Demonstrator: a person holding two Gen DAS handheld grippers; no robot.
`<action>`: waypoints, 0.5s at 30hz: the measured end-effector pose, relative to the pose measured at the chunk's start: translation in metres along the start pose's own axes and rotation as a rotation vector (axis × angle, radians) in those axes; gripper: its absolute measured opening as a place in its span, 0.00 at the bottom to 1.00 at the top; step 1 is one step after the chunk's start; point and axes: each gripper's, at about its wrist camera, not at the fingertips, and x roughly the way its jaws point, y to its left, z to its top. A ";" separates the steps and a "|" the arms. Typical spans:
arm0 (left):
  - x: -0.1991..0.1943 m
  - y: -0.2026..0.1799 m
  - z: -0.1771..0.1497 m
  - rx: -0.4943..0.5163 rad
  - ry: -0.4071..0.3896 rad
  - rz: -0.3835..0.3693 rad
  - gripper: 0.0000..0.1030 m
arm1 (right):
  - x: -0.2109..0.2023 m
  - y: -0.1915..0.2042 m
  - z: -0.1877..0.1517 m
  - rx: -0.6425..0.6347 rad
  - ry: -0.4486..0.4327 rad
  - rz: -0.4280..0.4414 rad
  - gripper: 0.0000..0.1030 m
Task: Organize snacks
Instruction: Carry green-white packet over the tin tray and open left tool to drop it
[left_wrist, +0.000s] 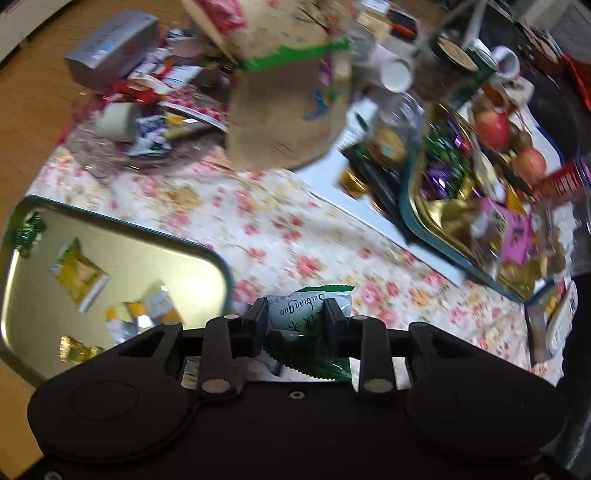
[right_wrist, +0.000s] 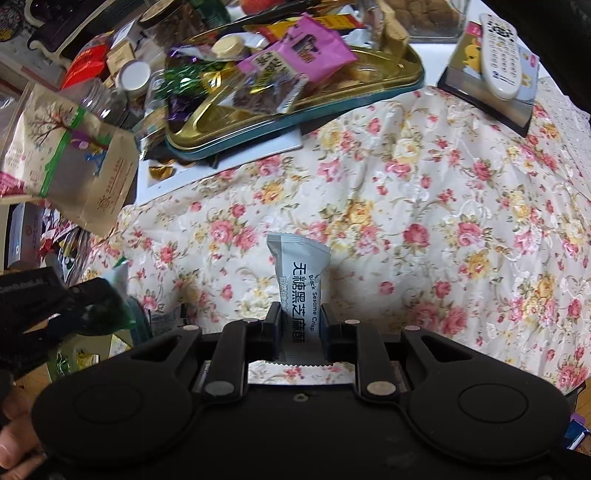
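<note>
My left gripper (left_wrist: 297, 312) is shut on a green-and-white snack packet (left_wrist: 308, 306), held above the floral cloth just right of a teal-rimmed gold tray (left_wrist: 207, 254). That tray holds a few yellow snack packets (left_wrist: 79, 275) and a green candy (left_wrist: 29, 230). My right gripper (right_wrist: 299, 317) is shut on a grey black-sesame-crisp packet (right_wrist: 299, 273), held upright over the cloth. A second teal-rimmed gold tray (right_wrist: 295, 118), also in the left wrist view (left_wrist: 413, 221), is heaped with mixed snacks, among them a pink packet (right_wrist: 306, 51). The left gripper shows at the left edge of the right wrist view (right_wrist: 92, 306).
A brown paper bag with a green stripe (left_wrist: 288, 110) stands behind the cloth amid clutter: a silver box (left_wrist: 110, 44), jars, cups and apples (left_wrist: 493, 129). A white remote (right_wrist: 504, 55) lies on a book at the far right. The floral cloth (right_wrist: 443, 221) covers the table.
</note>
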 end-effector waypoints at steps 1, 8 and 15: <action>-0.003 0.007 0.003 -0.010 -0.012 0.016 0.39 | 0.001 0.005 -0.001 -0.010 0.002 0.004 0.22; -0.019 0.042 0.018 -0.033 -0.076 0.110 0.39 | 0.012 0.043 -0.013 -0.088 0.018 0.022 0.22; -0.028 0.067 0.026 -0.024 -0.126 0.196 0.39 | 0.020 0.077 -0.027 -0.179 0.017 0.021 0.22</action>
